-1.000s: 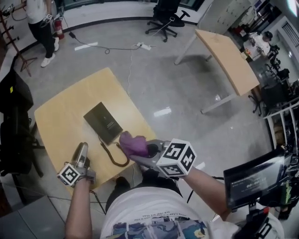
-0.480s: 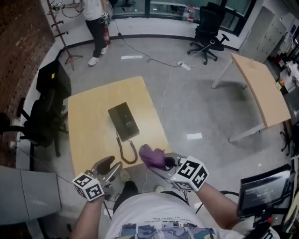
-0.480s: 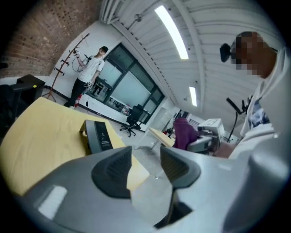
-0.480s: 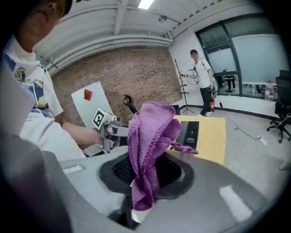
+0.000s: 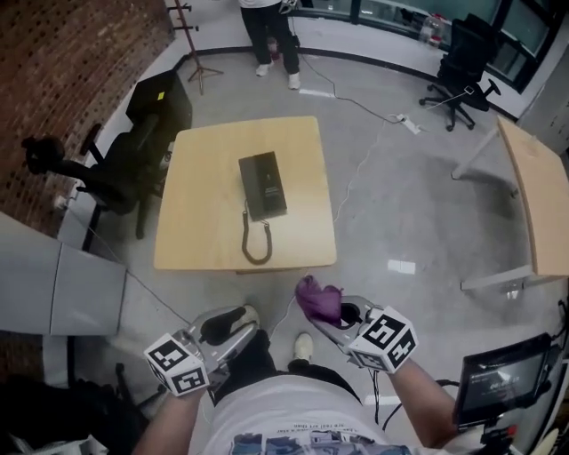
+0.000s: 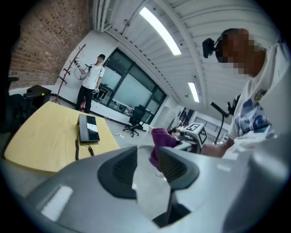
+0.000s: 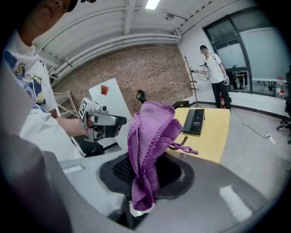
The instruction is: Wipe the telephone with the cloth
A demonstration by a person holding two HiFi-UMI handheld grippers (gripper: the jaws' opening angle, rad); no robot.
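Observation:
The black telephone (image 5: 263, 185) lies flat on a light wooden table (image 5: 204, 231), its coiled cord (image 5: 256, 244) trailing toward the near edge. My right gripper (image 5: 333, 313) is shut on a crumpled purple cloth (image 5: 318, 299), which stands up between its jaws (image 7: 150, 136). My left gripper (image 5: 233, 322) is open; its jaws have just been closing a little with nothing between them. Both grippers hang over the floor, short of the table's near edge and close to my body. The telephone shows far off in the left gripper view (image 6: 87, 128) and the right gripper view (image 7: 195, 121).
A black office chair (image 5: 133, 151) stands at the table's left, by a brick wall and a grey partition (image 5: 62, 284). A person (image 5: 271, 27) stands beyond the table near a coat stand (image 5: 191, 35). A second table (image 5: 538, 195) and a floor cable (image 5: 404, 123) are to the right.
Both grippers have drawn back from the table's near edge to over the floor by my body, and the table now looks farther off. The cloth stays in the right gripper.

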